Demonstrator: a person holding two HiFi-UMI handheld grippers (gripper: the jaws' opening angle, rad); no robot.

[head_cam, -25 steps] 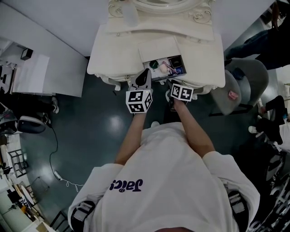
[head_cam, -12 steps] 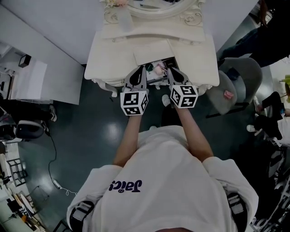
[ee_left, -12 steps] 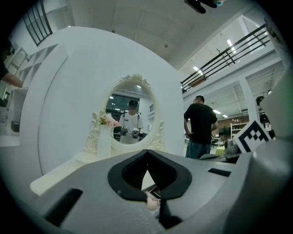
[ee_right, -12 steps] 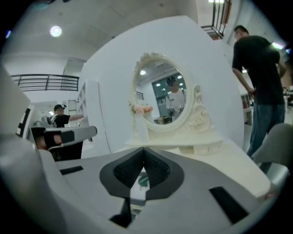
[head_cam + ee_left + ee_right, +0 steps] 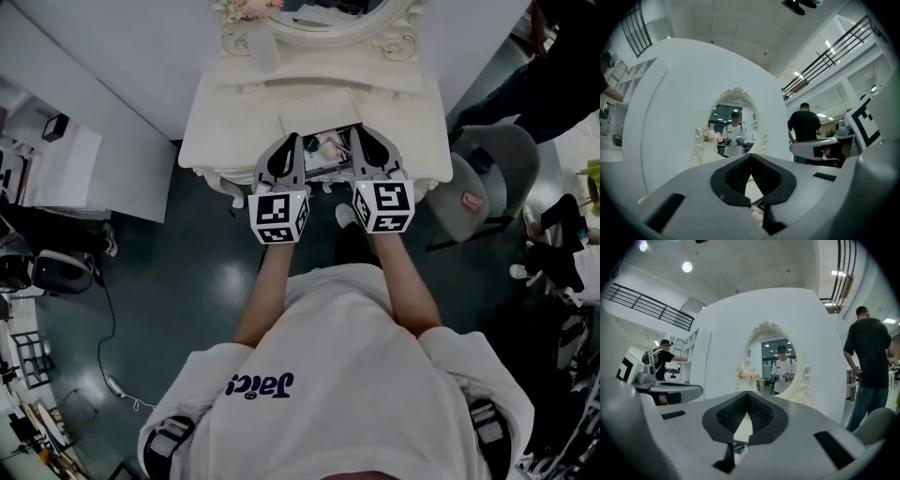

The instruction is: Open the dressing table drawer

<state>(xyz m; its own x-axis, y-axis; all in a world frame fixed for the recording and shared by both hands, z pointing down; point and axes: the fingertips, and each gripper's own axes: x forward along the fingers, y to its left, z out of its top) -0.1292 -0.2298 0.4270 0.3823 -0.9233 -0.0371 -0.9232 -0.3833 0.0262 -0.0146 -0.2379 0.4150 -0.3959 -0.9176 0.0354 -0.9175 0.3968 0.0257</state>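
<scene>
The cream dressing table (image 5: 234, 122) stands against the wall, under an oval mirror (image 5: 323, 14). Its middle drawer (image 5: 328, 148) is pulled out, and small items show inside it between my two grippers. The left gripper (image 5: 286, 152) hangs over the drawer's left part, shut with nothing in it. The right gripper (image 5: 372, 148) hangs over the right part. Its jaws are closing and meet with nothing between them. Both point level at the mirror (image 5: 733, 126), which fills the space above the left gripper (image 5: 751, 159). That mirror (image 5: 780, 364) also shows beyond the right gripper (image 5: 747, 397).
A grey chair (image 5: 506, 150) with a cap (image 5: 469, 197) on it stands right of the table. A person in black (image 5: 867, 362) stands further right. White shelving (image 5: 61, 155) is on the left. Pink flowers (image 5: 251, 7) sit by the mirror. Dark floor lies below.
Both grippers have risen from the drawer front to above the table's top. The right one rolled upright and its jaws came together. The drawer stays pulled out.
</scene>
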